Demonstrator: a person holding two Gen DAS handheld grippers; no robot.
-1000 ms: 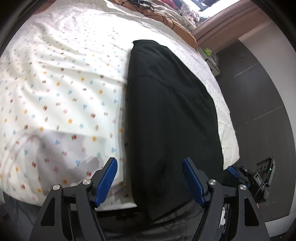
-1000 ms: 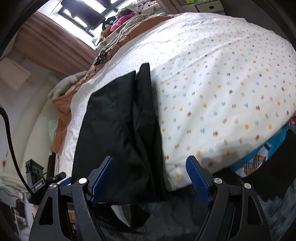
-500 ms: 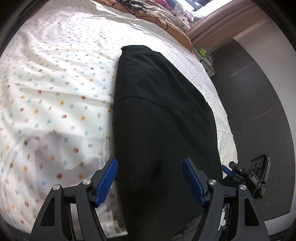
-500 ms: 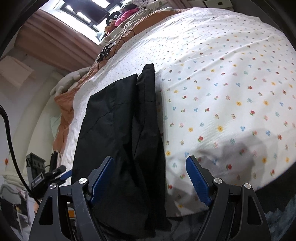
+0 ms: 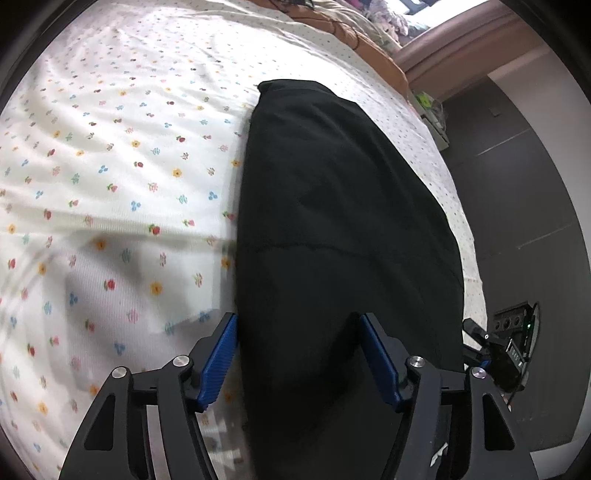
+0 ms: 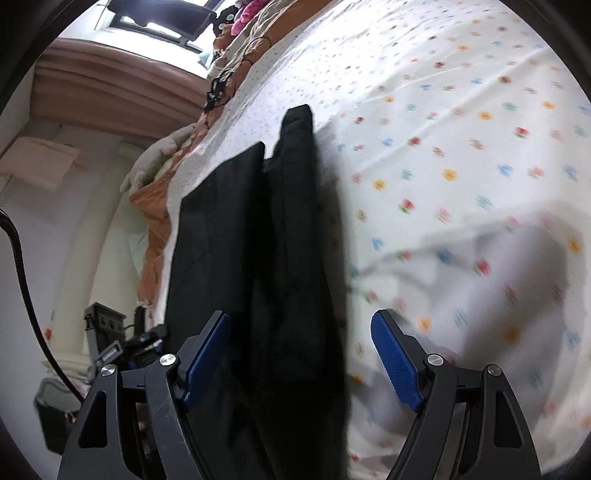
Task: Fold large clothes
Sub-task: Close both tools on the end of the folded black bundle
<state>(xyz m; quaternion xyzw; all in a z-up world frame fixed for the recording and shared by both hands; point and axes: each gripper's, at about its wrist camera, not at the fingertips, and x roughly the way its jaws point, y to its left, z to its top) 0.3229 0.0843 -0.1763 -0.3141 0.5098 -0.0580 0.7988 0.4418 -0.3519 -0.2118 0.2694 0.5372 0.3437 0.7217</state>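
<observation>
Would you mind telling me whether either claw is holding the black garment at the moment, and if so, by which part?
Nothing is held. The left claw and right claw are both open above the near end of the black garment on the bed.

I am looking at a bedroom in a home. A bed [image 5: 110, 155] with a white flowered sheet [image 6: 461, 122] fills most of both views. At the far end of the bed lie an orange blanket [image 6: 155, 225] and a pile of clothes [image 6: 251, 11], and beyond them a window [image 6: 159, 18] with brown curtains [image 6: 99, 96].
</observation>
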